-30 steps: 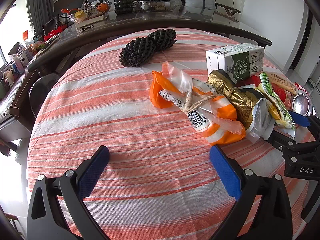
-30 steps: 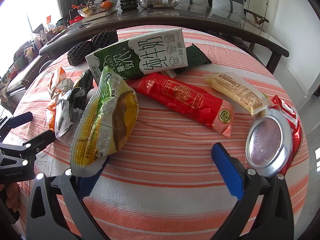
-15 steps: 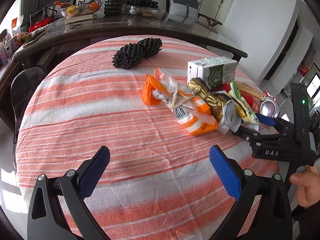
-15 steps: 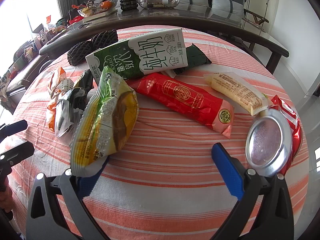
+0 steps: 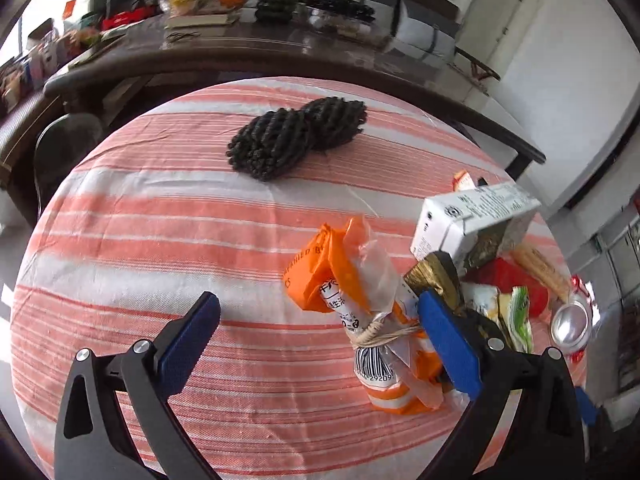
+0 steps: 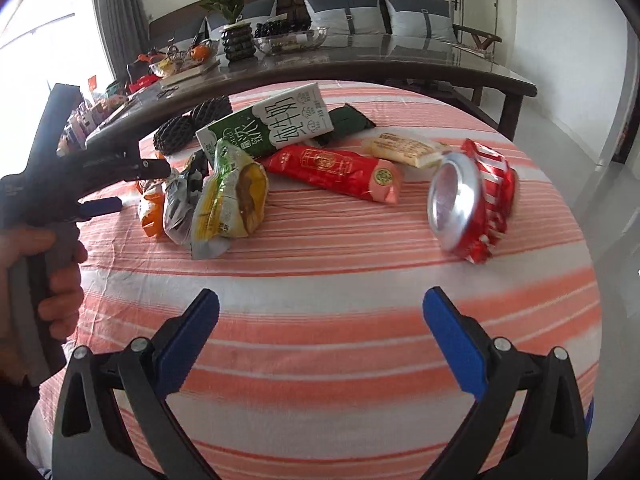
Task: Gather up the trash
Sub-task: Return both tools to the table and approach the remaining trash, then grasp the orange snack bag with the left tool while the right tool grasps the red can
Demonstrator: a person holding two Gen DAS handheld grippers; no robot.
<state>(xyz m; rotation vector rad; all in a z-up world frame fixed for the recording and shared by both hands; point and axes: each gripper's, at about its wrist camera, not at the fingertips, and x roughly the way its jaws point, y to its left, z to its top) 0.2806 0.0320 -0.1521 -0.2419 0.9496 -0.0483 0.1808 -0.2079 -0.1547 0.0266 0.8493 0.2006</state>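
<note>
Trash lies on a round table with an orange striped cloth (image 6: 320, 280): a green and white milk carton (image 6: 272, 126), a yellow-green snack bag (image 6: 230, 196), a red wrapper (image 6: 340, 172), a pale wrapper (image 6: 404, 150), a crushed red can (image 6: 472, 200) and an orange plastic bundle tied with string (image 5: 360, 308). My left gripper (image 5: 320, 328) is open and empty above the cloth, its right finger beside the orange bundle. It also shows in the right wrist view (image 6: 120, 184), held by a hand. My right gripper (image 6: 320, 328) is open and empty, short of the trash.
Two black foam nets (image 5: 296, 140) lie at the far side of the table. A dark long table (image 6: 320, 68) with bowls, a plant and clutter stands behind. A dark chair (image 5: 64, 148) is at the left. White floor lies to the right.
The left gripper has moved right and forward, up to the orange bundle. The right gripper has pulled back and risen; the snack bag no longer lies over its left finger.
</note>
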